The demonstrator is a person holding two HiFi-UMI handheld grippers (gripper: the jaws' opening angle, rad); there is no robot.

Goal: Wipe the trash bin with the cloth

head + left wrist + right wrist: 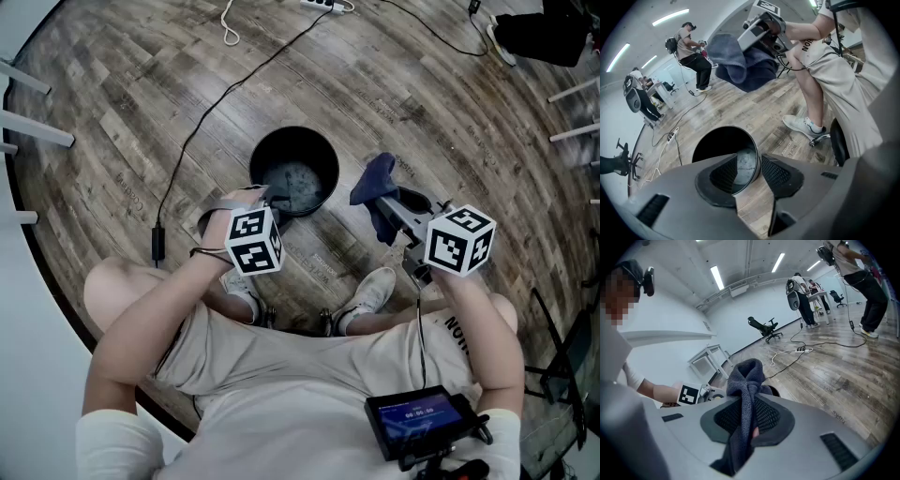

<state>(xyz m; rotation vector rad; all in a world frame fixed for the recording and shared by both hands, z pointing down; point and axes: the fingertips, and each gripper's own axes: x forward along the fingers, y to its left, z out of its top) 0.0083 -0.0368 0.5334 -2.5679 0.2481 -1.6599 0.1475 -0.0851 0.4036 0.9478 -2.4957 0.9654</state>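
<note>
Straddling rim of round black plastic trash bin on wood floor with left gripper, unclenched. Clamping dark blue cloth in right gripper, just beside bin. Risk: bin sliding or tipping if wiped ungripped.

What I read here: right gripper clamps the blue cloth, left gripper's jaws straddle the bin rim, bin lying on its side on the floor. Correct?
One thing is wrong: the bin is not on its side. It stands upright on the floor with its opening up, as the head view shows. The rest holds: the right gripper clamps the blue cloth, and the left gripper has its jaws either side of the bin rim.
</note>
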